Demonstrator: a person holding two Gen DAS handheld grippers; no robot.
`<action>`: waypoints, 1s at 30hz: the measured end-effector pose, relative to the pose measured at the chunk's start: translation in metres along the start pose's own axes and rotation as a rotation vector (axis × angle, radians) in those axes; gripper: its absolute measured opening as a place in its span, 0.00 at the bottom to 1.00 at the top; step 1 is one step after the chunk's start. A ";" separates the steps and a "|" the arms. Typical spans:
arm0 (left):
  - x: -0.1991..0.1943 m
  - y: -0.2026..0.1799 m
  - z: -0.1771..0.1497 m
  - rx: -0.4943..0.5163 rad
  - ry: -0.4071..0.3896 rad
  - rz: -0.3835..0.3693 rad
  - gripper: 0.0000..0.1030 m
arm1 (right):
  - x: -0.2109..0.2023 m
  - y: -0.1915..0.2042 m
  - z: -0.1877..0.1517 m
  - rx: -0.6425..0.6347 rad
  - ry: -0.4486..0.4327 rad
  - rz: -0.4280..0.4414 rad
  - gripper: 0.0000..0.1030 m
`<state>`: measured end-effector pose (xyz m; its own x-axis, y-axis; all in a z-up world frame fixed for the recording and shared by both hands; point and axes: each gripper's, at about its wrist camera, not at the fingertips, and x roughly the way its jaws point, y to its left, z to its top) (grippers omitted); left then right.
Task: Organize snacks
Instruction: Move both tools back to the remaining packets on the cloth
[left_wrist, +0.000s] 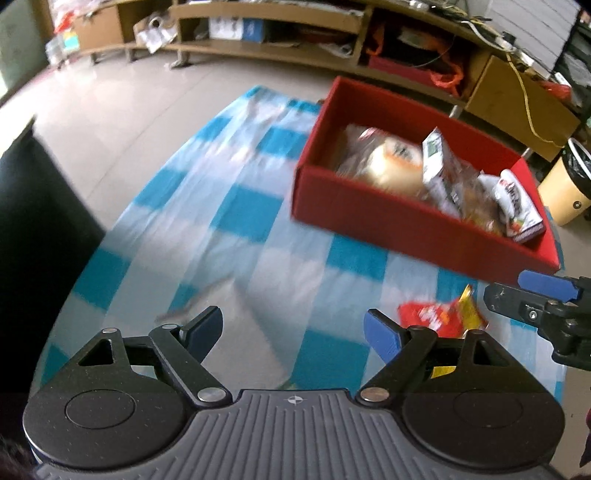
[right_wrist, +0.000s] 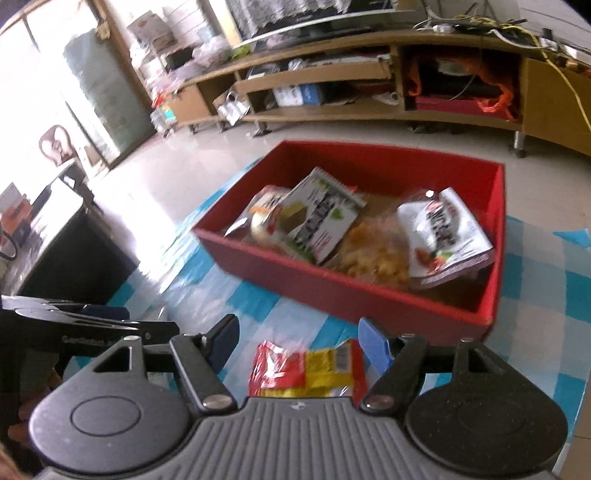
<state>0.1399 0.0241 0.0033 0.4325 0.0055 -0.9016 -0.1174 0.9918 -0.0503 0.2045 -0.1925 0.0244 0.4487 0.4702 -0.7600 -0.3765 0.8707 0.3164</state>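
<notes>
The last loose snack, a red and yellow packet (right_wrist: 306, 369), lies flat on the blue and white checked cloth (right_wrist: 546, 295) that covers the surface, just in front of the red box (right_wrist: 369, 295), which already holds several snacks: a round bun in clear wrap (left_wrist: 395, 162), a green and white carton (right_wrist: 321, 218), a bag of yellow crisps (right_wrist: 376, 254) and a white pouch (right_wrist: 443, 232). The right claw (right_wrist: 299, 343) hangs over the packet with its two blue pads apart, one at each side of it, and nothing is between them yet; I cannot tell if the pads touch the cloth. The left claw (left_wrist: 293, 332) is also spread and empty, over bare cloth to the left, and in its view the packet (left_wrist: 439, 317) shows between it and the right claw (left_wrist: 532, 295). I judge that the step in hand is to pick the packet up with the right claw. To do this well, bring the claw straight down until the pads reach the level of the packet, and close on the middle of its body, not on the thin sealed edge, because a foil wrapper can slip out. Take care not to catch the soft cloth together with it, since that may drag the box. After that, lift high enough to pass the near wall of the box, and release over the free place between the carton and the pouch
</notes>
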 end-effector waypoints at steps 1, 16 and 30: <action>0.000 0.002 -0.004 -0.008 0.007 0.007 0.86 | 0.002 0.004 -0.003 -0.013 0.010 0.000 0.68; 0.017 0.011 -0.027 -0.137 0.094 0.038 0.90 | 0.029 -0.007 -0.014 0.005 0.127 -0.006 0.71; 0.029 0.019 -0.030 -0.135 0.121 0.049 0.91 | 0.059 0.000 -0.023 -0.015 0.170 -0.040 0.83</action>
<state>0.1230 0.0395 -0.0368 0.3136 0.0303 -0.9491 -0.2587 0.9644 -0.0546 0.2124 -0.1682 -0.0330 0.3204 0.4033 -0.8571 -0.3739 0.8852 0.2767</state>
